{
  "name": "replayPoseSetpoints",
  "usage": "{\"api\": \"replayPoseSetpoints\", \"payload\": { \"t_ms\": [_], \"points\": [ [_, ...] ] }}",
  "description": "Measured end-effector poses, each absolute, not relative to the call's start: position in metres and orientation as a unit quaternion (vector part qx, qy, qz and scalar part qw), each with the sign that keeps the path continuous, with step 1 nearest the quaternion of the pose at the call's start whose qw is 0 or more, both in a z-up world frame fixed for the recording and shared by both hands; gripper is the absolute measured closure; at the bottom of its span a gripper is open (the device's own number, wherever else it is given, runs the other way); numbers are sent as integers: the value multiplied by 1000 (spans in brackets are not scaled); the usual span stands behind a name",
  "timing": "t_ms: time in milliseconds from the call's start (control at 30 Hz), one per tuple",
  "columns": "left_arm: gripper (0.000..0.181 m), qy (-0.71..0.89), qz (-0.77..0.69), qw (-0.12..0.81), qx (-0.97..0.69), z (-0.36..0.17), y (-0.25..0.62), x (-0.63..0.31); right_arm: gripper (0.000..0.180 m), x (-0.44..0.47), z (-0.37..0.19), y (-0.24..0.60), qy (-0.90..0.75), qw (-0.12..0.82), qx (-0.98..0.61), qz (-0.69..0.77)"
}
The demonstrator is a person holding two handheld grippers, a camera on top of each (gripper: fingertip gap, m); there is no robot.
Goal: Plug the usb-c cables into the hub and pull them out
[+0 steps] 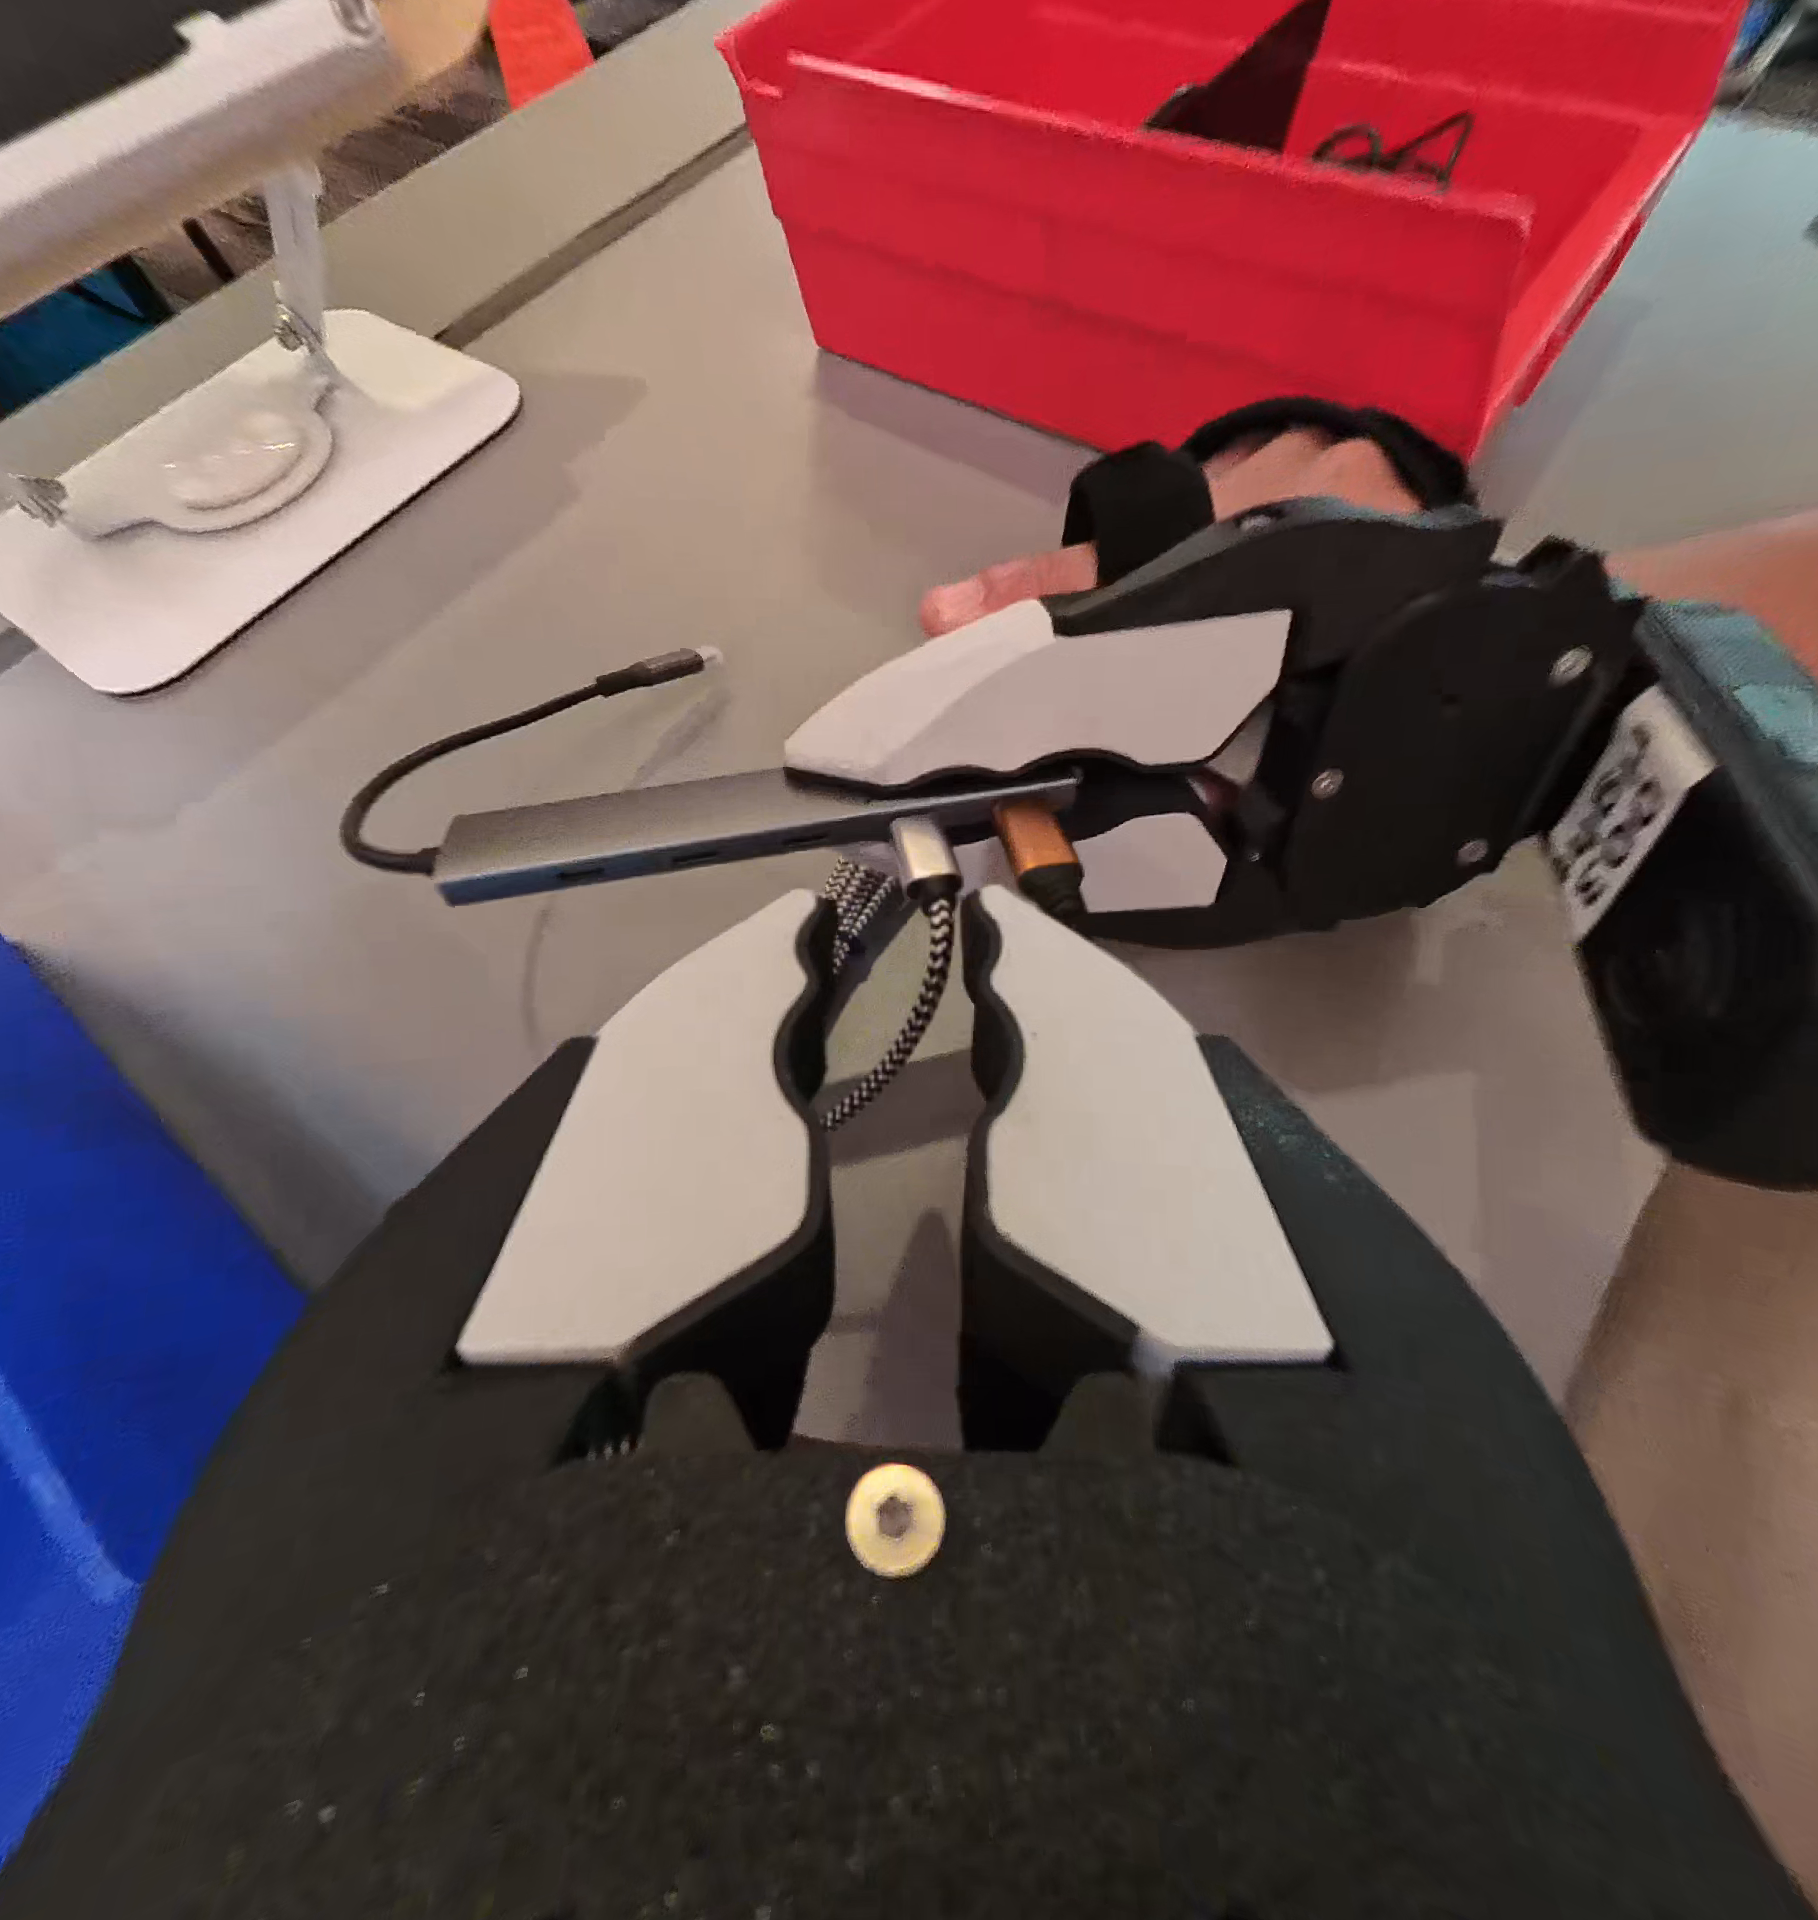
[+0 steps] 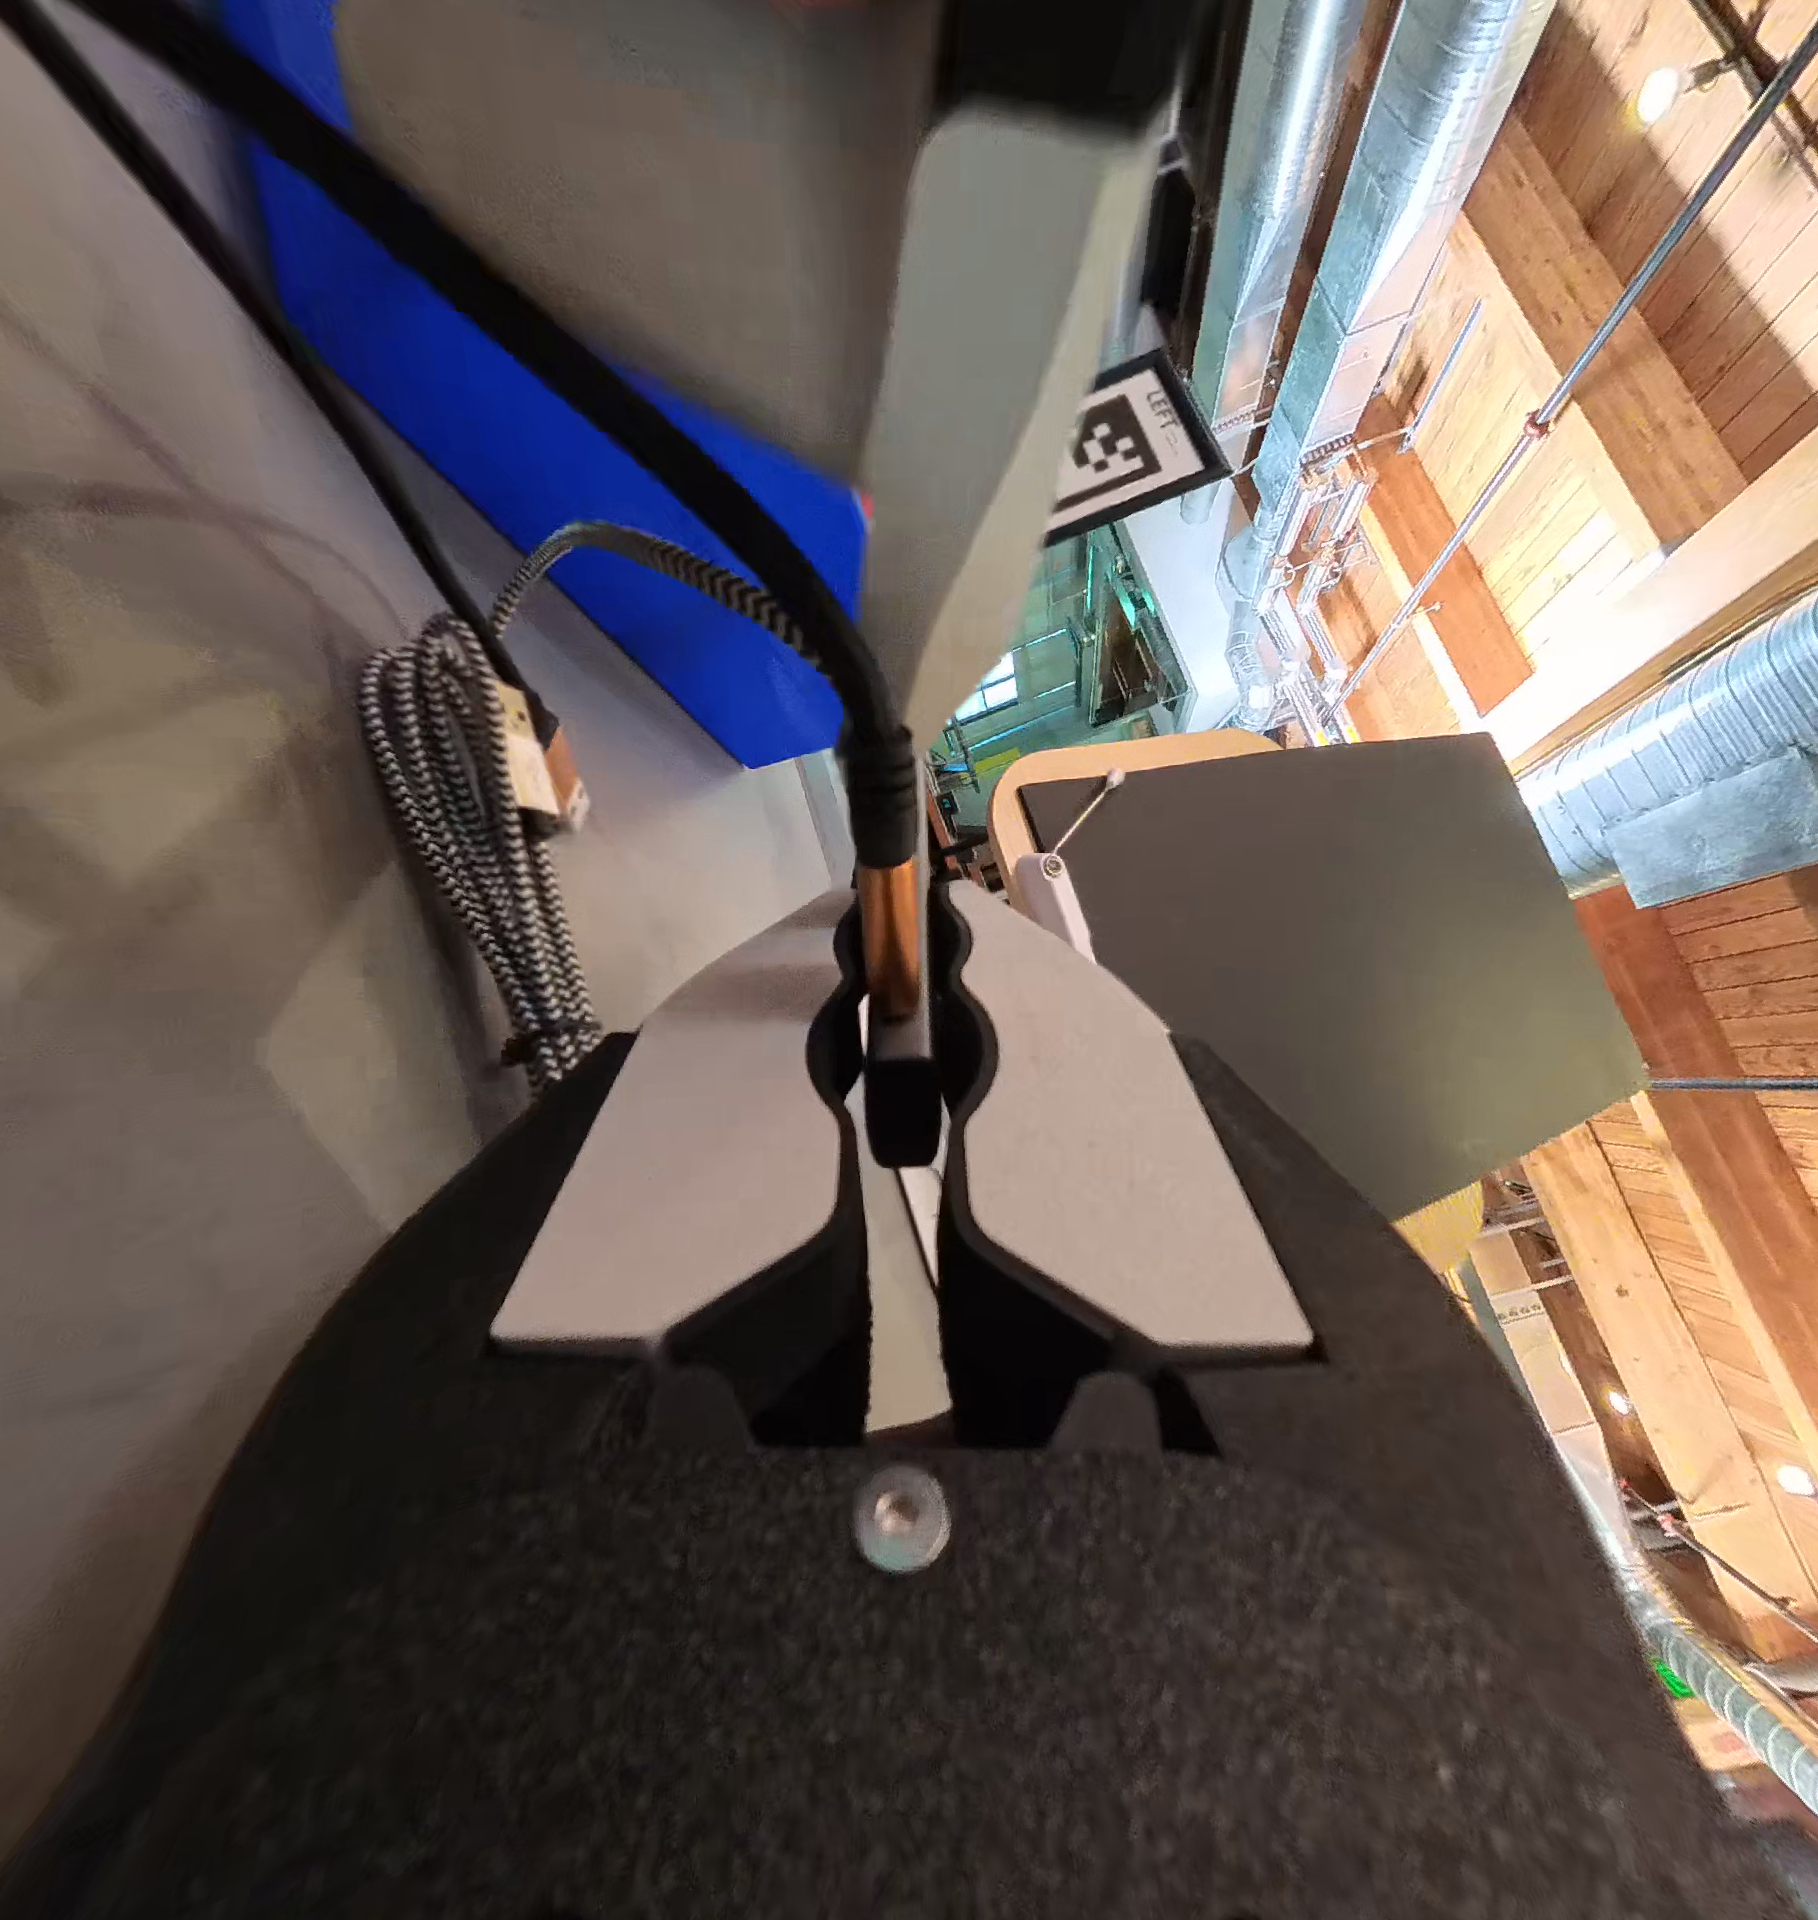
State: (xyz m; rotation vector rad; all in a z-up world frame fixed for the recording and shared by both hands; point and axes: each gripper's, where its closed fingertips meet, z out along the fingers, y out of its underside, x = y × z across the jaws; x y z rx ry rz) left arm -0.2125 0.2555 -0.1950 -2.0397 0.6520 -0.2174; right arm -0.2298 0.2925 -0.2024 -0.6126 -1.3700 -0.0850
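Grey hub (image 1: 739, 836), lifted off the table at 12 o'clock, is being clamped by the right gripper (image 1: 843, 774); the left gripper (image 1: 900, 925), jaws slightly parted, is loosely straddling the braided cable (image 1: 920, 982) behind its silver plug (image 1: 920, 857). Pulling on braid risks slipping or straining the port.

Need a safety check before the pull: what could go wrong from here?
The left claw straddles the braided cable behind the silver plug, not the plug; pulling there may strain the cable. The right claw holds the hub by one end, off the table, so it may twist. The copper plug sits close beside and could get knocked.
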Motion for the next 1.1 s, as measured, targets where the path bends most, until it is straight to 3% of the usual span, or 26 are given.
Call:
{"api": "replayPoseSetpoints", "payload": {
  "t_ms": [267,1100],
  "points": [
    [177,309,7,508,-804,-204,259,-210,170,-232,-207,297,-624,722,-296,-42],
    [178,287,21,492,-822,-211,245,-217,168,-237,-215,292,-638,707,-298,-68]
  ]
}}
